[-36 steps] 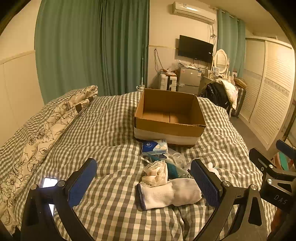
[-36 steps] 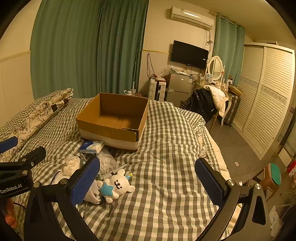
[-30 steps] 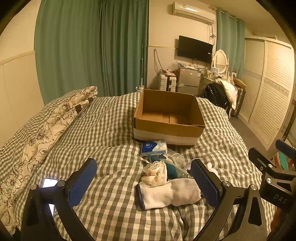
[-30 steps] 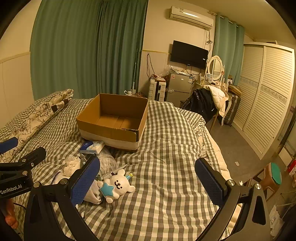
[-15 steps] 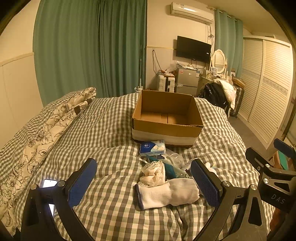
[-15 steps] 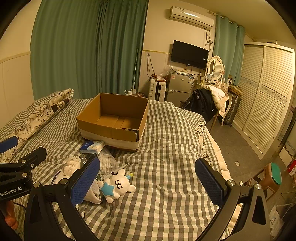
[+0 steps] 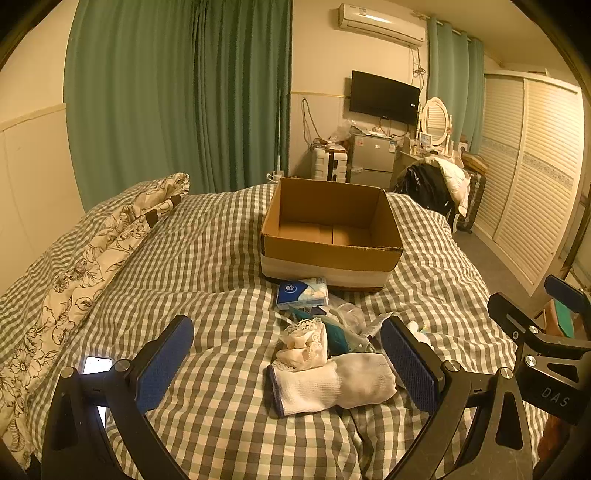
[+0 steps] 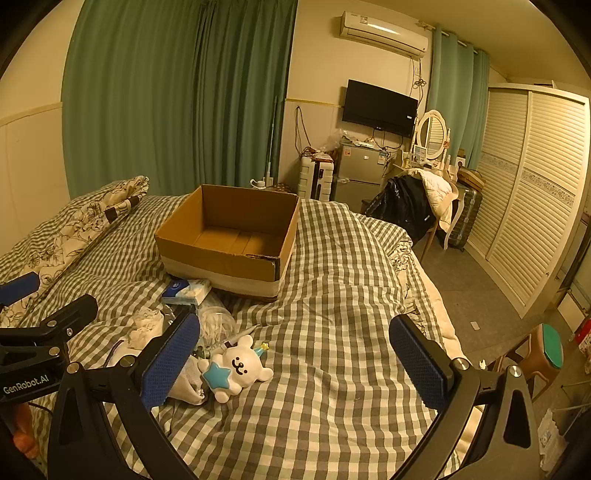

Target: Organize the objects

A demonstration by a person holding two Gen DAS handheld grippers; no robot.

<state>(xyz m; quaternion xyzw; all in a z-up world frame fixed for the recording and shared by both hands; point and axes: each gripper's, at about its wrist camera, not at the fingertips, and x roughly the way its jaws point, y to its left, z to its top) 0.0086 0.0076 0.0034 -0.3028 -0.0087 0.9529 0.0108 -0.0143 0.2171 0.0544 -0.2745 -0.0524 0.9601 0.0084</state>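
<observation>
Haven't really started: the cardboard box (image 7: 330, 236) sits empty on the bed (image 7: 207, 258), and the white sock (image 7: 332, 384), tissue pack (image 7: 302, 293) and the rest lie piled in front of it. Both my left gripper (image 7: 291, 363) and right gripper (image 8: 295, 360) have fingers spread wide, holding nothing. Only the right view shows the bear toy (image 8: 236, 369); only the left shows the phone (image 7: 96, 365).

A blue finger (image 8: 170, 360) hides part of the white sock (image 8: 186, 384).

Green curtains (image 7: 177, 92) hung behind the checked bed (image 7: 207, 243); a floral pillow (image 7: 92, 254) lay along its left; a wall television (image 8: 380, 107) sat under the air conditioner (image 8: 384, 33); louvred wardrobe doors (image 8: 532, 192) lined the right; a phone (image 7: 96, 365) glowed.
</observation>
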